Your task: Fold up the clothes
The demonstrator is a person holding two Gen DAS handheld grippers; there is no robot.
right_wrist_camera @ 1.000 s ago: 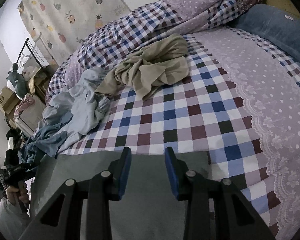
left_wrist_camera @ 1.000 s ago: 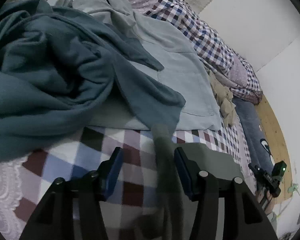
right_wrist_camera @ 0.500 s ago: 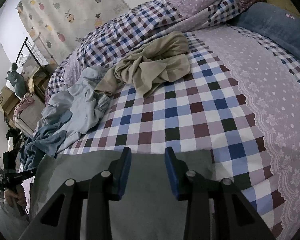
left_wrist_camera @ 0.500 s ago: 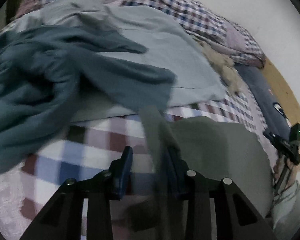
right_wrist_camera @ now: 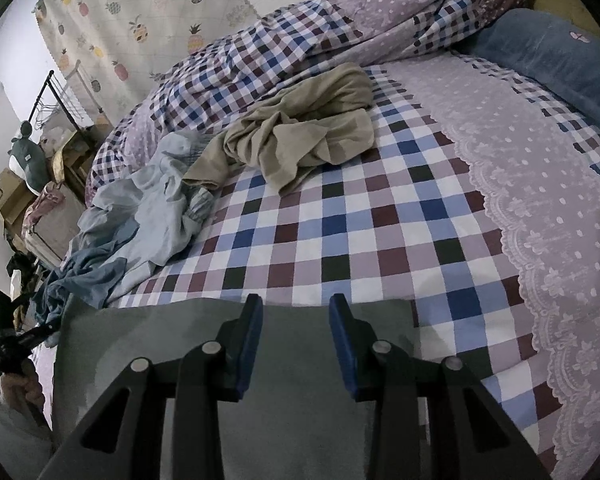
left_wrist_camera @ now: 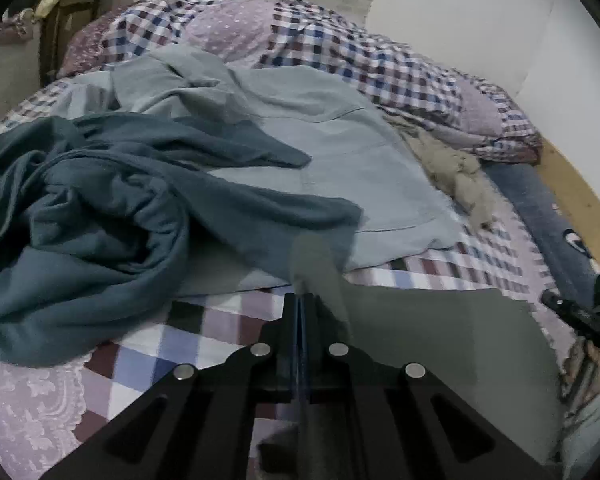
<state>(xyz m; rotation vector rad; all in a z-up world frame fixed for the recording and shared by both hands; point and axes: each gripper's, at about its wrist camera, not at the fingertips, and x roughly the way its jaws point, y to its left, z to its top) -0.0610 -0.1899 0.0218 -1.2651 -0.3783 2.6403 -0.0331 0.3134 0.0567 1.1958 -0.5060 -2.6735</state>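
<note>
A flat grey garment [left_wrist_camera: 440, 332] lies on the checked bed sheet [left_wrist_camera: 188, 332] near the front edge. My left gripper [left_wrist_camera: 300, 300] is shut on the grey garment's left edge, and a fold of the cloth stands up just beyond the fingers. In the right wrist view the same grey garment [right_wrist_camera: 180, 340] spreads under my right gripper [right_wrist_camera: 296, 308], which is open above its far edge with nothing between the fingers. The other gripper shows small at the right [left_wrist_camera: 580, 312] in the left wrist view.
A crumpled dark teal garment [left_wrist_camera: 80, 208] and a light blue garment [left_wrist_camera: 340, 152] lie behind the grey one. A beige garment [right_wrist_camera: 300, 136] sits mid-bed. A checked duvet [right_wrist_camera: 260, 52] and a blue pillow [right_wrist_camera: 548, 52] line the far side. Boxes and a rack [right_wrist_camera: 52, 120] stand left.
My left gripper has gone from open to shut on the grey garment's edge and tilted up. The right gripper has barely moved and stays open.
</note>
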